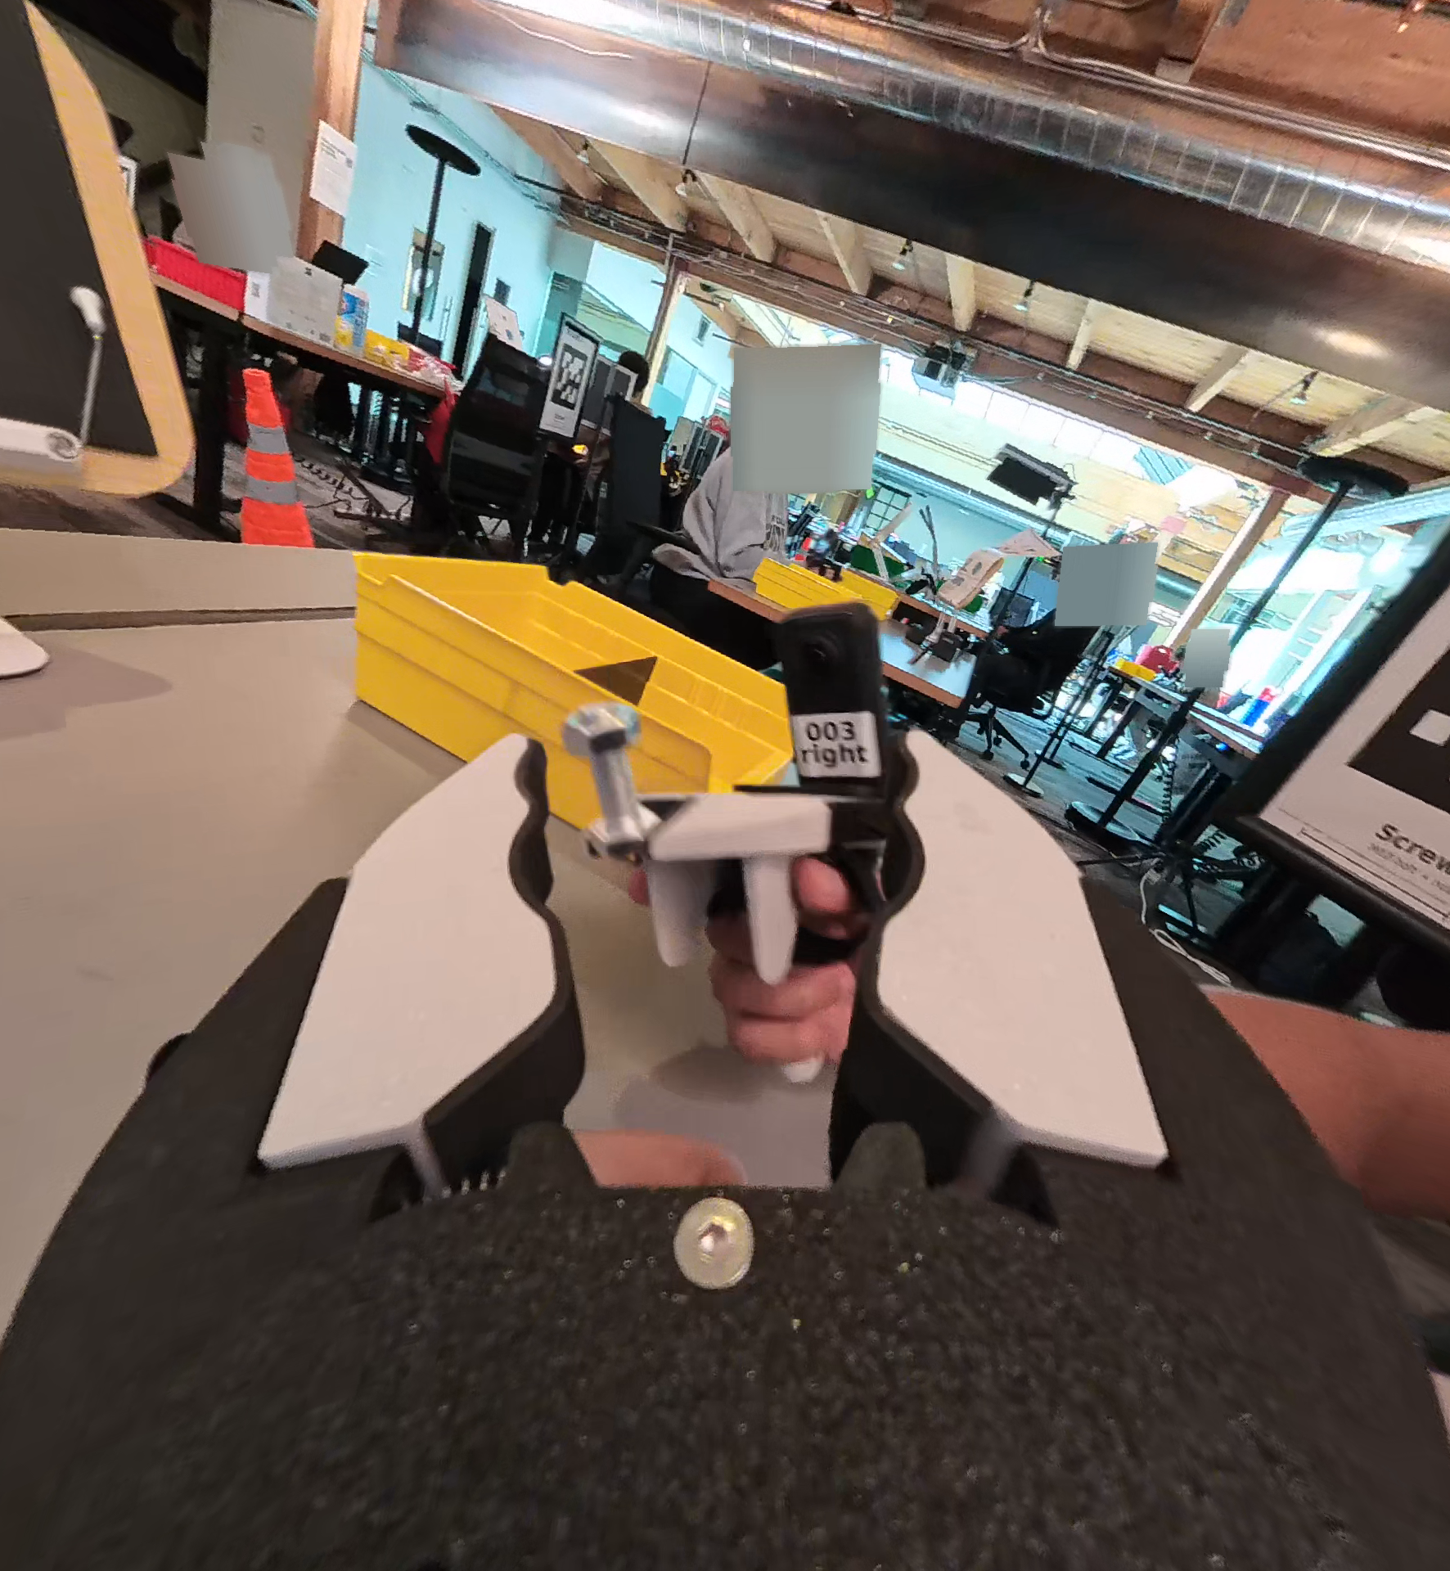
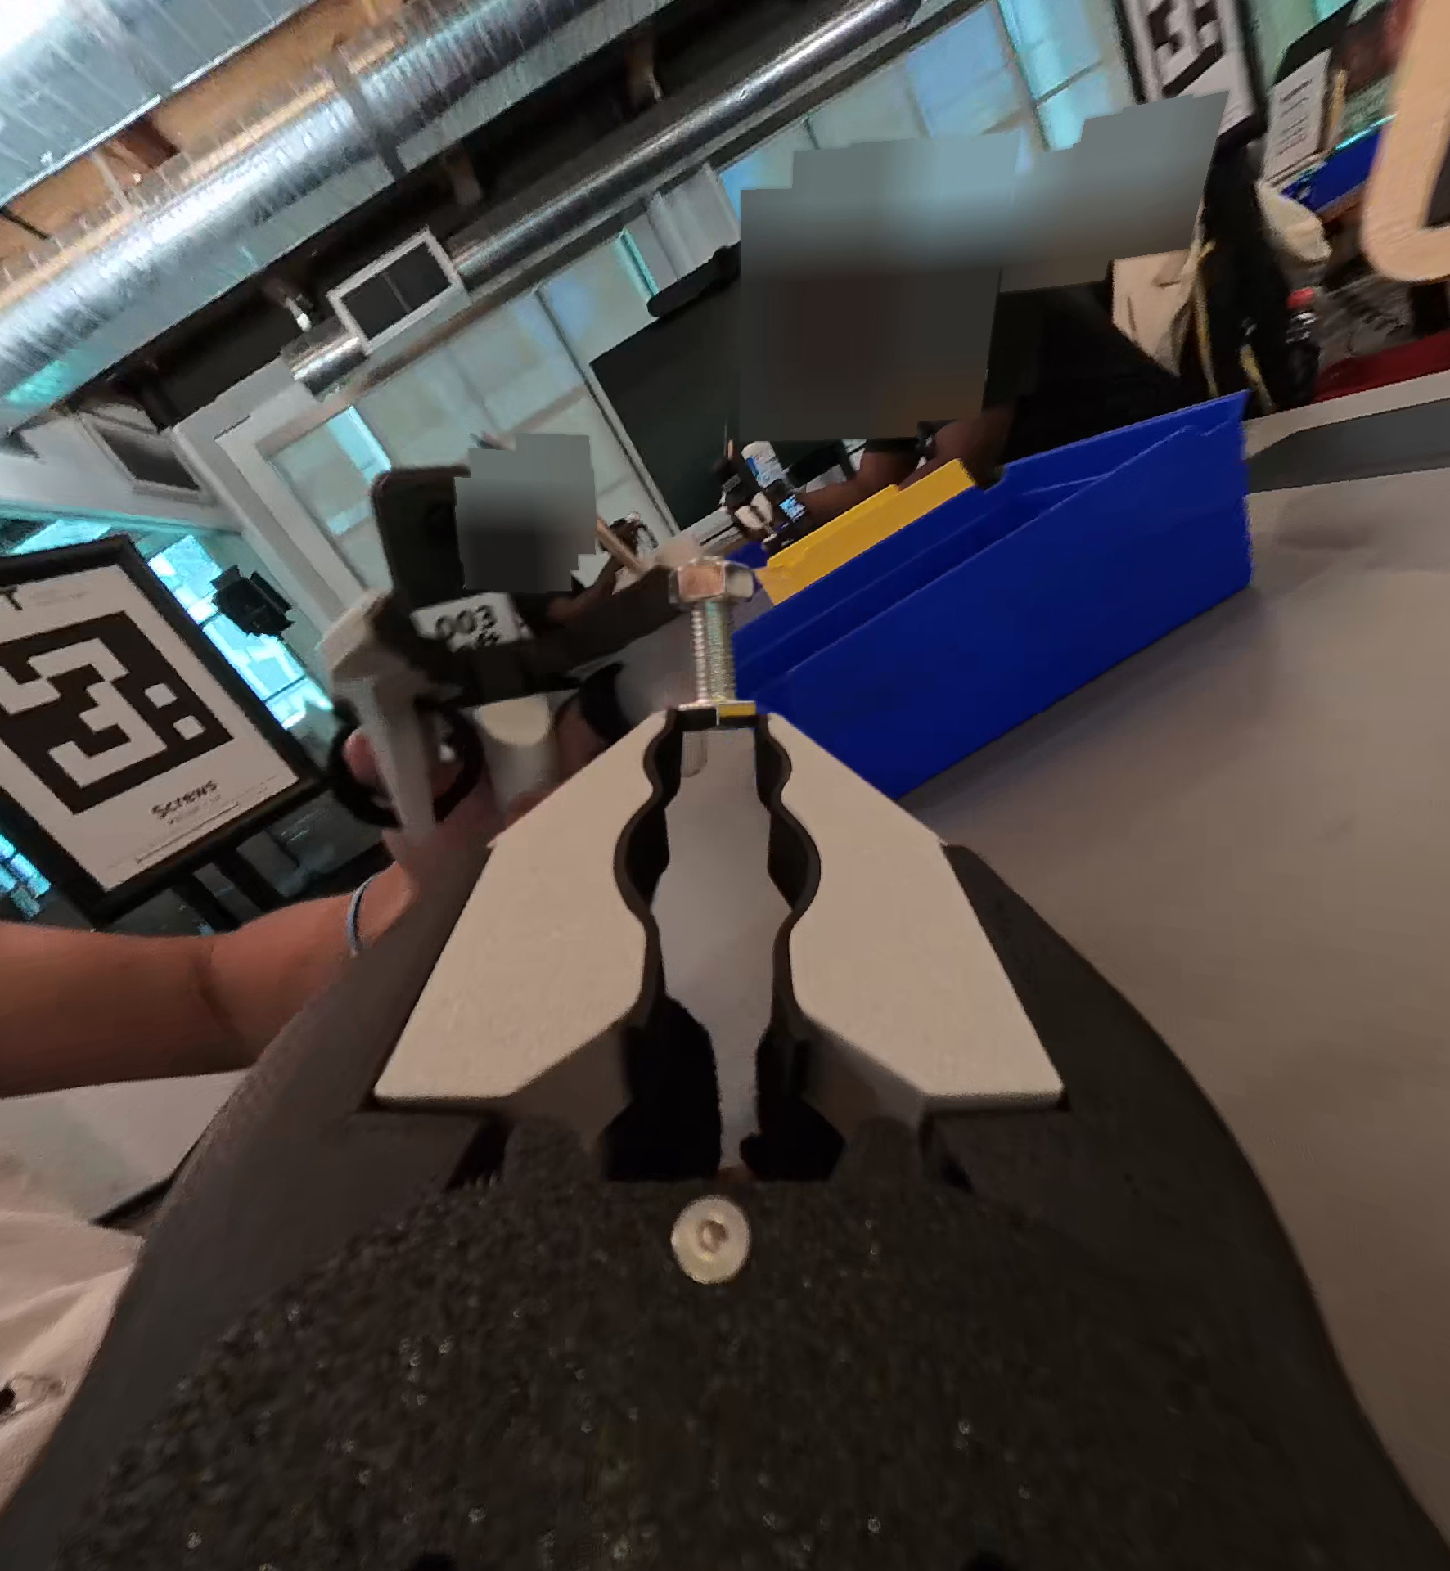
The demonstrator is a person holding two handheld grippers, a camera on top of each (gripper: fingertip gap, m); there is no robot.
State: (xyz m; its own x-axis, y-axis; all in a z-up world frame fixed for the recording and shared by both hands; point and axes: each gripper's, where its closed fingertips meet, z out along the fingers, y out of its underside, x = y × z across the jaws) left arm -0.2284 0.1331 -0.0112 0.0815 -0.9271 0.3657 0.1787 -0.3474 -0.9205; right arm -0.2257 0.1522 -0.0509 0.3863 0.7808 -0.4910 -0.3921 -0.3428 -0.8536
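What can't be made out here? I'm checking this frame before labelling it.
- Silver hex bolt: its lower end, both views, hidden between the right gripper fingertips.
- Yellow plastic bin: floor, left wrist view, behind its wall.
- Blue plastic bin: contents, right wrist view, behind its wall.

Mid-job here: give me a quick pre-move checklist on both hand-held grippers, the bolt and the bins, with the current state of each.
1. Right hand-held gripper clamped on the silver hex bolt: ok, tips pinch its lower end.
2. Bolt standing head-up above the tips: ok.
3. Left hand-held gripper open, nothing in it: ok.
4. Bolt lies between the left fingers without touching them: cannot tell.
5. Yellow bin on the table beyond the bolt: ok.
6. Blue bin contents: cannot tell.
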